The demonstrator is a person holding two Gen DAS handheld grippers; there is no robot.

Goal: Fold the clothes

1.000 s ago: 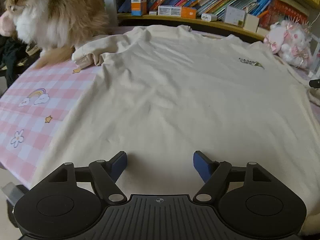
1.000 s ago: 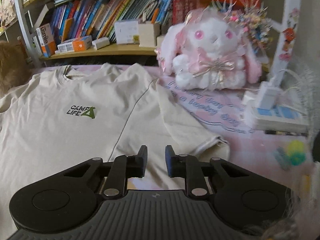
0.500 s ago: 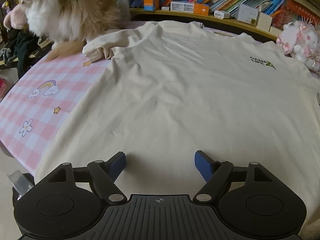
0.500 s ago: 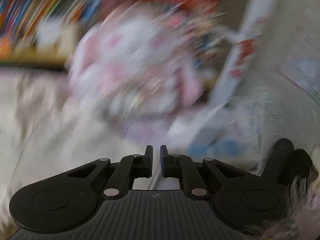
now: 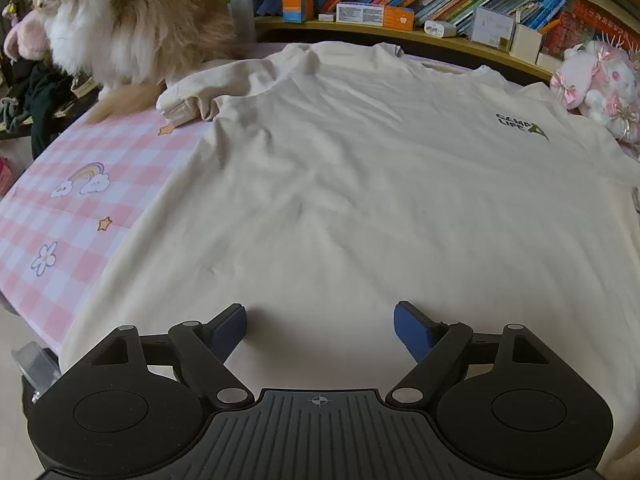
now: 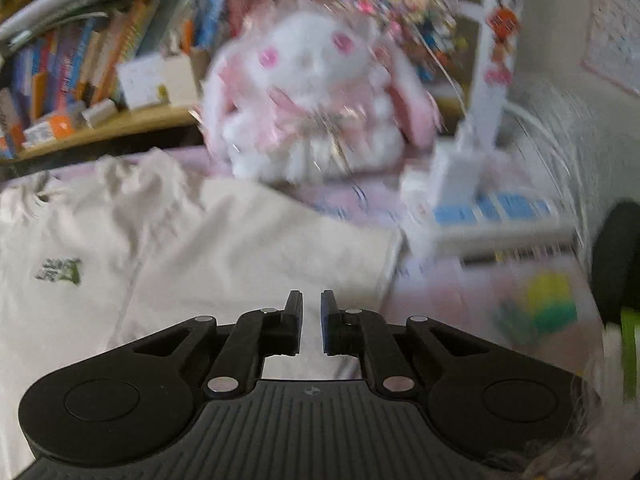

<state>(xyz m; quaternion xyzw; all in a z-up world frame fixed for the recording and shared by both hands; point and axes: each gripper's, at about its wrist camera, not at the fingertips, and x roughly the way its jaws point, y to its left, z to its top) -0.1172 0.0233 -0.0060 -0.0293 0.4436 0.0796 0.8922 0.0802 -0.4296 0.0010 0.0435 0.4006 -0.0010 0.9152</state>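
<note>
The cream T-shirt [image 5: 360, 184] lies spread flat beside the cat [image 5: 128, 16], ready for folding. Over its hem the left gripper [image 5: 320, 322] gapes wide; the right gripper [image 6: 311, 318], jaws narrowly parted and empty, approaches its sleeve [image 6: 260, 240]

A: The right wrist view is smeared; the green chest print [image 6: 60, 271] on the cream cotton T-shirt [image 6: 224, 236] is unreadable.

B: In the left wrist view, the fluffy ginger-and-white cat [image 5: 120, 20] is cut off at the top edge.
</note>
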